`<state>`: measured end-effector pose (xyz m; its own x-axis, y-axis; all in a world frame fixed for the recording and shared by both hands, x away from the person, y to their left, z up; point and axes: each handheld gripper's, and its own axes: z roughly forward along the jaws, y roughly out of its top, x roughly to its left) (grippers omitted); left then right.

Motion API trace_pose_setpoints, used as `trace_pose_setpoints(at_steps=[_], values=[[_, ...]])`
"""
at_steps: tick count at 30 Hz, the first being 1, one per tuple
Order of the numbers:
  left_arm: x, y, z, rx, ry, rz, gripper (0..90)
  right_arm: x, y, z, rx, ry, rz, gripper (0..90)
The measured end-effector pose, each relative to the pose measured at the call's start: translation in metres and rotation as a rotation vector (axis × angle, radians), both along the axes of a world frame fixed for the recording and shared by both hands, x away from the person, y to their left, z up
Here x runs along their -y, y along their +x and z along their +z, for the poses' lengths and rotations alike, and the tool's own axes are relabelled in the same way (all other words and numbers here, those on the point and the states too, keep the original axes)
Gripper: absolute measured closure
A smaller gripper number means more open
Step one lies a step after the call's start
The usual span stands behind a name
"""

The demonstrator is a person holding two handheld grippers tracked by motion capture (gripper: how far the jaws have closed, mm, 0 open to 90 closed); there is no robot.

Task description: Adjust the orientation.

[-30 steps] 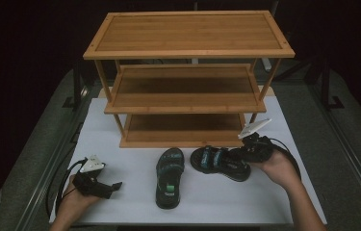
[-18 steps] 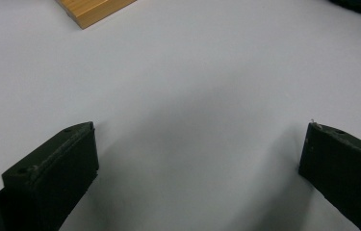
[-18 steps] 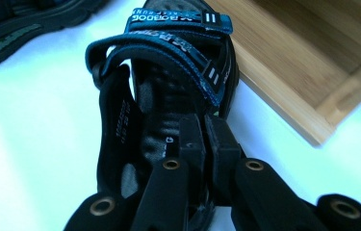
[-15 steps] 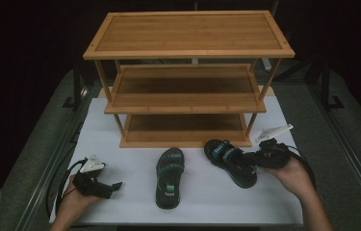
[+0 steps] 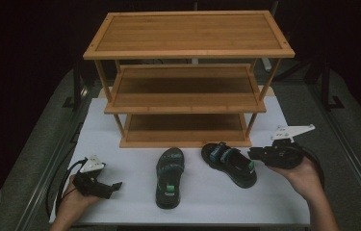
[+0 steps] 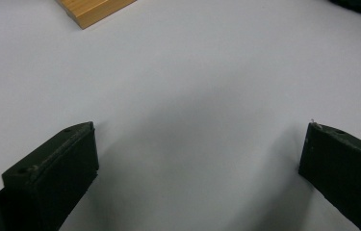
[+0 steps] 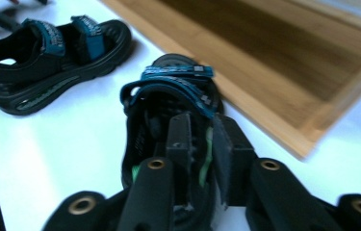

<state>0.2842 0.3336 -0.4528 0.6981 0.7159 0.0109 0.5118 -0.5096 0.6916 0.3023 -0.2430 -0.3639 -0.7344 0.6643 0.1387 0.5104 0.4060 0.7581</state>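
The right hand-held gripper [image 5: 254,154] has its jaws narrowly set around the heel strap of the right sandal [image 5: 229,163]; they have just been opening a little, and in the right gripper view the green-lined strap sits between the pads [image 7: 179,139], so the grip looks to be loosening rather than firm. That sandal lies flat on the bench [image 5: 284,202], angled, just in front of the rack's bottom shelf [image 5: 183,126]. The left sandal [image 5: 169,176] lies beside it, apart, toe toward the rack. The left hand-held gripper [image 5: 115,185] rests low at the bench's near left with jaws wide apart and nothing between them. Judging by this, both sandals are still off the wooden shoe rack [image 5: 187,36], whose three shelves are bare: shelving them remains to be done.
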Motion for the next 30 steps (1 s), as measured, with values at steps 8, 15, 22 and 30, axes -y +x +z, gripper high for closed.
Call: trace_pose_setpoints(at_steps=[8,15,22,30], values=[[0.0,0.0,0.0,-0.002,0.002,-0.001,0.0,0.033,-0.013,-0.03,-0.021,0.003,-0.069,89.5],[0.0,0.0,0.0,-0.003,0.001,-0.001,0.0,0.032,-0.006,-0.066,-0.079,-0.026,-0.045,89.5],[0.0,0.0,0.0,-0.003,0.001,-0.001,0.0,0.022,-0.005,-0.077,-0.117,-0.038,-0.006,89.6],[0.0,0.0,0.0,-0.003,0.001,-0.001,0.0,0.015,-0.013,-0.079,-0.154,-0.007,0.113,89.6]])
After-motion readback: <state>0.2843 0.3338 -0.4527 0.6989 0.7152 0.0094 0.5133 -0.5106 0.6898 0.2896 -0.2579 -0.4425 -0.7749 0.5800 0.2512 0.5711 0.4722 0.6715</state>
